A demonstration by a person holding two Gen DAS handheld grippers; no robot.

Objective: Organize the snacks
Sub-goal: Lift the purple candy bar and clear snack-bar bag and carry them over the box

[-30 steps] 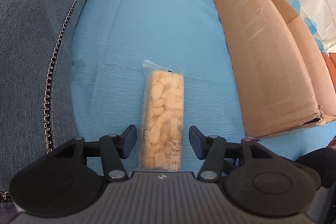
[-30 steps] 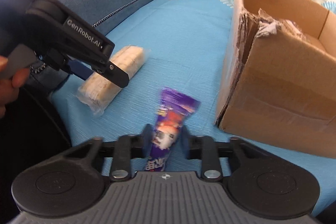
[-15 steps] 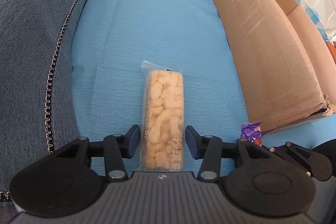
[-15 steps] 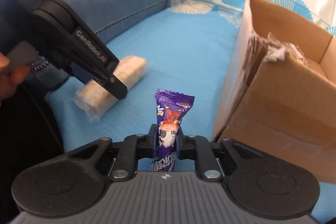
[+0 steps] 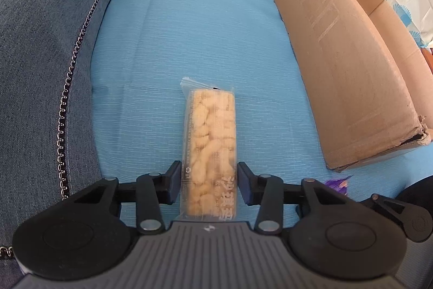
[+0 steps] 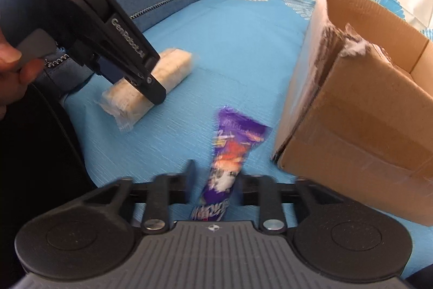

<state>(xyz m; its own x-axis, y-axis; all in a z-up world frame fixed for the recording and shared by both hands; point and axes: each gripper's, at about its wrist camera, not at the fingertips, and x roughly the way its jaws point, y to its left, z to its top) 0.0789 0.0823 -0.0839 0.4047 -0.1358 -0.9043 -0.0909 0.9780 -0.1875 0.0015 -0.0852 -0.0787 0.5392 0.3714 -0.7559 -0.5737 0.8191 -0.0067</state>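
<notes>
A blue sofa seat (image 5: 216, 26), bounded by a grey denim cushion (image 5: 40, 45) along one edge, carries a cardboard box (image 5: 349, 77) and a clear-wrapped rice bar (image 5: 209, 142) mid-seat. The left gripper (image 5: 208, 182) straddles the bar, fingers closing but barely apart. The right gripper (image 6: 215, 180), fingers parted, flanks a blurred purple snack packet (image 6: 230, 153) near the seat's front edge.

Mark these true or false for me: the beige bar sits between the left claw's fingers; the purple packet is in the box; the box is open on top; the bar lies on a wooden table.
1. The beige snack bar lies between the fingers of the left claw: true.
2. The purple packet is inside the cardboard box: false. It is outside, at the right claw, beside the box.
3. The box is open on top: true.
4. The bar lies on a wooden table: false. It lies on blue cloth.
</notes>
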